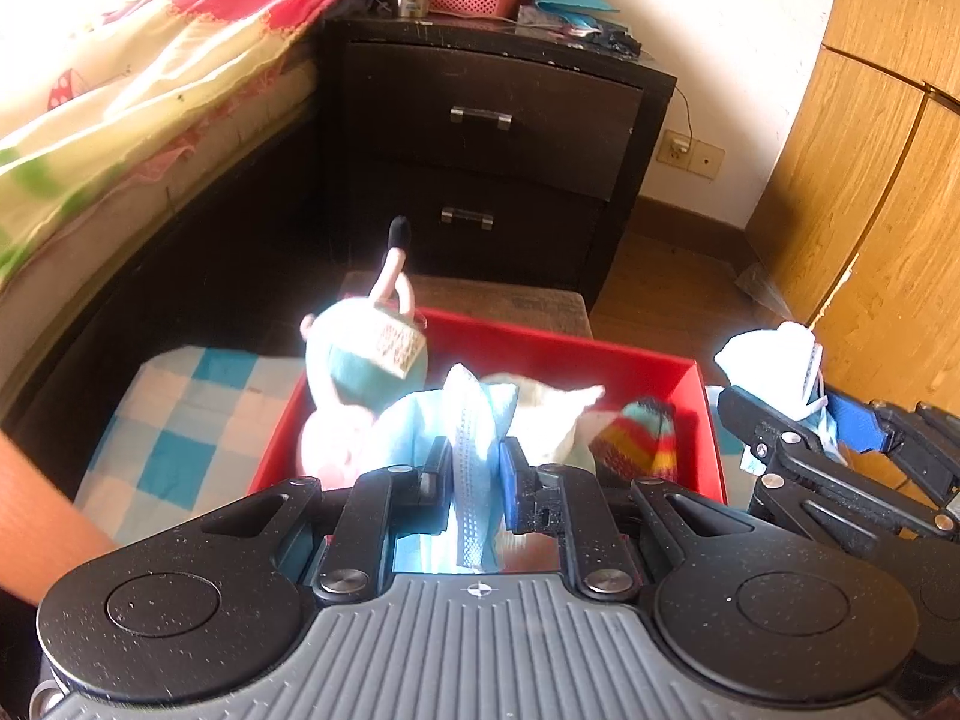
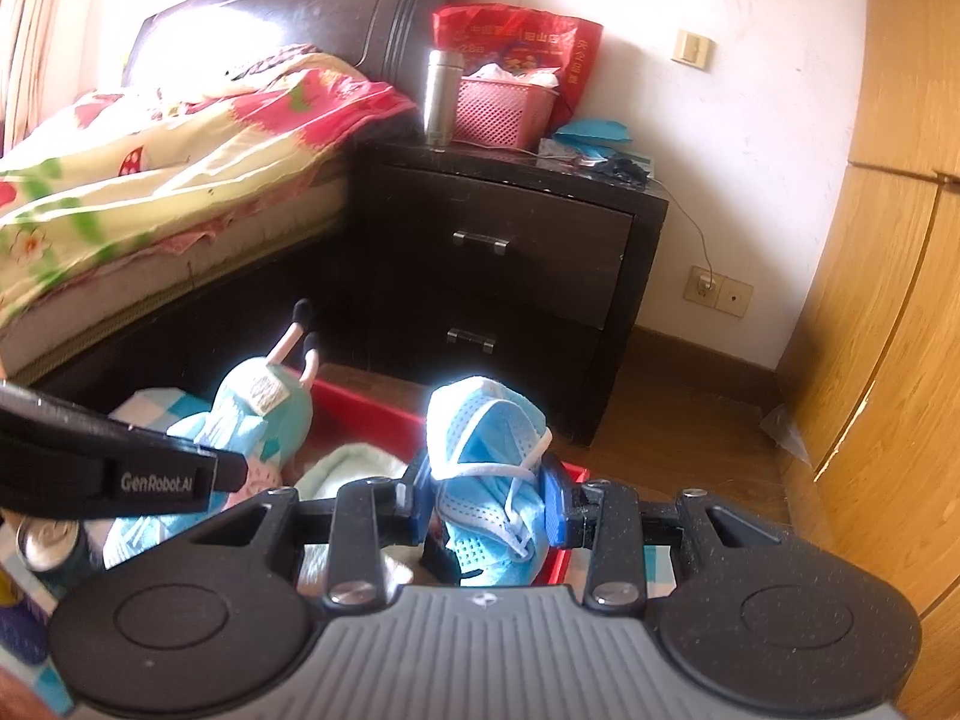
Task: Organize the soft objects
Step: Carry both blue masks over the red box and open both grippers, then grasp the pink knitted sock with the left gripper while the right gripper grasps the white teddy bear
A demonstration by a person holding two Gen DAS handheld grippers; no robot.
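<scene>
"GenRobot.AI" reads in white on the left gripper (image 2: 162,483) arm at the right wrist view's left edge; red bag (image 2: 516,42) print is illegible. Left gripper (image 1: 474,468) is clenched on a light blue cloth (image 1: 471,450), long axis running up-frame, lower end hidden behind the pads, over the red box (image 1: 600,354) at centre frame. Right gripper (image 2: 489,507) grasps a crumpled blue face mask (image 2: 486,450) standing upright at centre; plush doll (image 1: 366,360) lies head-down in the box, legs up, overexposed.
</scene>
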